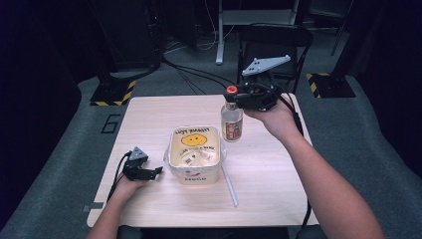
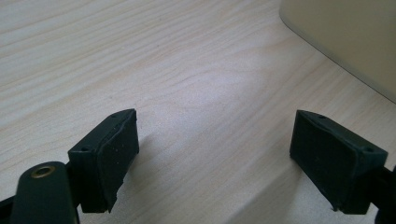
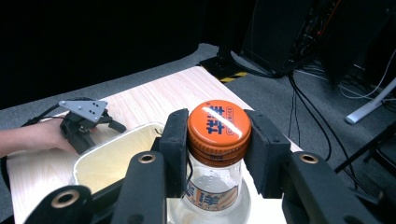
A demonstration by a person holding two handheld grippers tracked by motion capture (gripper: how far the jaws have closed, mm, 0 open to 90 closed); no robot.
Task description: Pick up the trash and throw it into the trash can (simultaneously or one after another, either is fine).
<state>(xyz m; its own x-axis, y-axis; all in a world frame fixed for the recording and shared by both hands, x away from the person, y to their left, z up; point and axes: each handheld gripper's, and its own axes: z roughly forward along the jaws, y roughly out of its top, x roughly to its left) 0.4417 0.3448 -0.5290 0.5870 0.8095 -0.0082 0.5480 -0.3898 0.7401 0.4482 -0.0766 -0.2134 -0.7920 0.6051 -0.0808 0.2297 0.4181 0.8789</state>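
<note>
Right gripper (image 3: 218, 140) fingers pinching the orange cap (image 3: 218, 125) of a glass bottle (image 1: 232, 123) with clear liquid; left gripper (image 2: 215, 158) fingers spread beside the tub (image 1: 194, 155).

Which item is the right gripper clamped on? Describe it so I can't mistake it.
On the pale wooden table, look just right of the square cream container with a yellow smiley lid. There stands a small clear glass bottle, the right gripper shut on its neck. Its orange metal cap sets it apart.

One desk (image 1: 149, 114). One bottle (image 1: 232, 122), one orange cap (image 3: 218, 122). One tub (image 1: 195, 155). One straw (image 1: 229, 185). Two hand-held grippers: left (image 1: 158, 171), right (image 1: 232, 94). Two hands. One chair (image 1: 275, 42) behind.
</note>
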